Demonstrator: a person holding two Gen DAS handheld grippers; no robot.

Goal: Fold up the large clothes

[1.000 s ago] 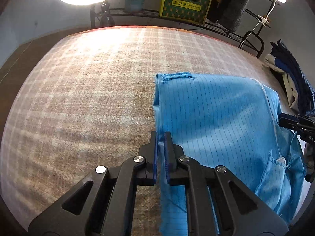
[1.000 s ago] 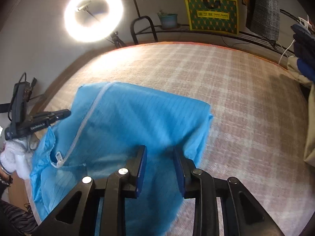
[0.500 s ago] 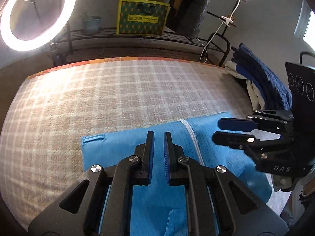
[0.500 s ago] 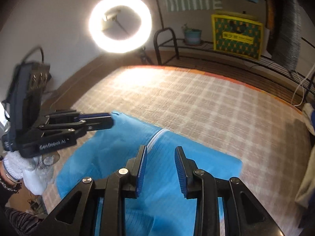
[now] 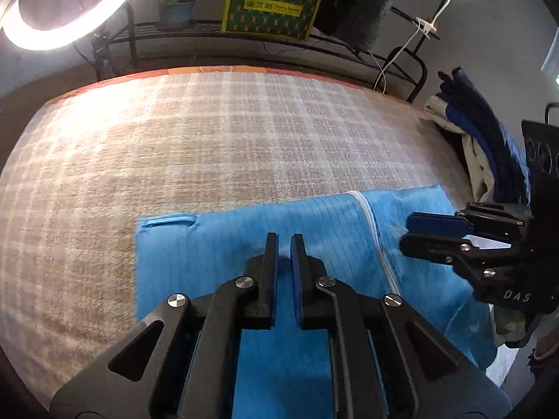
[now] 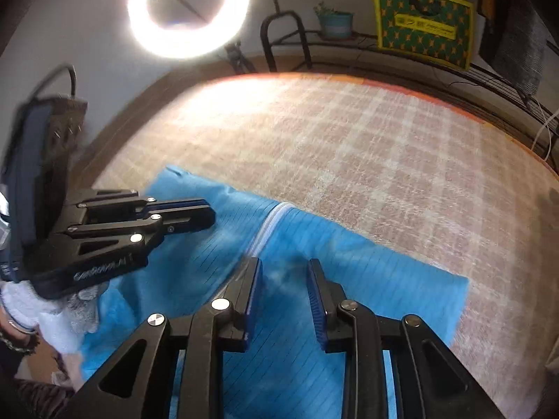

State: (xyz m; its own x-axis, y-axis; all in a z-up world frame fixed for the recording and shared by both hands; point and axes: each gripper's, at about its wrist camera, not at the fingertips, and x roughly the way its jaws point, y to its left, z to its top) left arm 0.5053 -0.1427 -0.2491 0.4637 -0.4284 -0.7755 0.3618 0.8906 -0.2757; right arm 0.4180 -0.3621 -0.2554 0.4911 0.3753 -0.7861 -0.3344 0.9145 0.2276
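Observation:
A bright blue pinstriped garment (image 5: 223, 244) with a white zipper (image 5: 370, 223) lies folded at the near edge of the plaid-covered surface (image 5: 227, 139). It also shows in the right wrist view (image 6: 367, 262). My left gripper (image 5: 283, 244) hovers over the cloth, its jaws nearly closed with a thin gap and nothing between them. It shows from the side in the right wrist view (image 6: 206, 211). My right gripper (image 6: 283, 269) is open and empty above the cloth beside the zipper (image 6: 269, 227). It shows in the left wrist view (image 5: 407, 232).
A ring light (image 6: 188, 10) stands at the back left. A low black rack (image 5: 244, 35) holds a yellow-green box (image 5: 272, 3) and a blue pot (image 5: 178, 12). Dark blue and white clothes (image 5: 482, 139) are piled at the right edge.
Both grippers have swung round from the garment's sides to hover side by side above its near part. The cloth now lies lower and wider in both views. Neither gripper took hold of anything.

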